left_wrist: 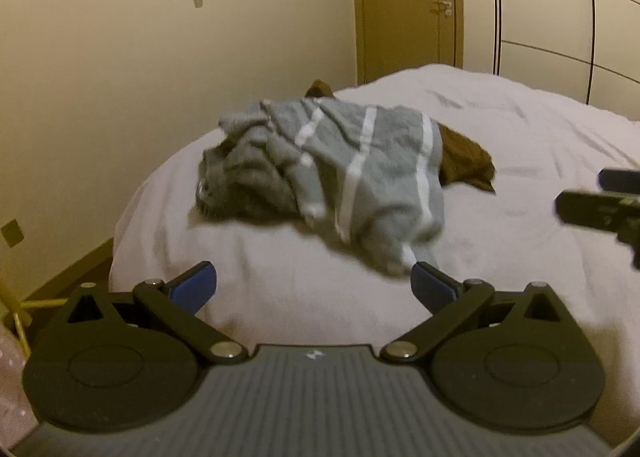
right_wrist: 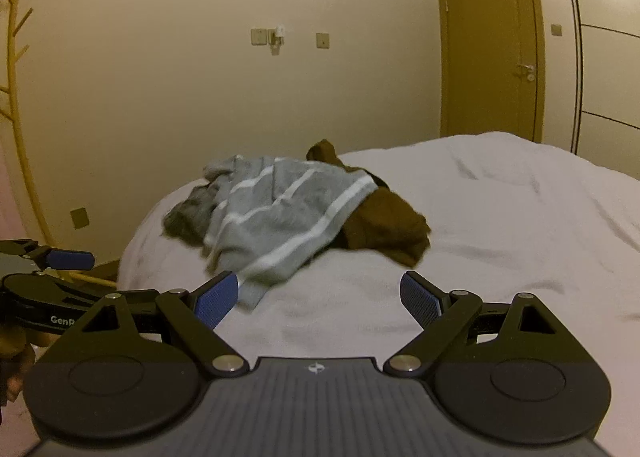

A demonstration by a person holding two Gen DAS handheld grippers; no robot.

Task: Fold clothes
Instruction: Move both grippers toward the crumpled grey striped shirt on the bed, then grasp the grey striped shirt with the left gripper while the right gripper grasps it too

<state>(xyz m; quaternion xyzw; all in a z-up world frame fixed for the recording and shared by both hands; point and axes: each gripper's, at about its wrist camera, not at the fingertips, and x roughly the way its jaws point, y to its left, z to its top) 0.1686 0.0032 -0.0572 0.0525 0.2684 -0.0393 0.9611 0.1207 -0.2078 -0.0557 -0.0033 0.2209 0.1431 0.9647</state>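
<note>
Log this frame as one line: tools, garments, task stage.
left tool: open, empty | right tool: open, empty | grey striped garment: crumpled, overlapping brown garment | bed | stage: folding not started

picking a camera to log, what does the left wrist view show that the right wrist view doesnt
Only the left wrist view shows the right gripper entering from the right edge; its jaws cannot be judged there. Only the right wrist view shows the branch-shaped coat rack and the left gripper at its left edge. Both show the grey striped sweater lying over a brown garment on the white bed, plus the wooden door, each view's own jaws open and empty.
</note>
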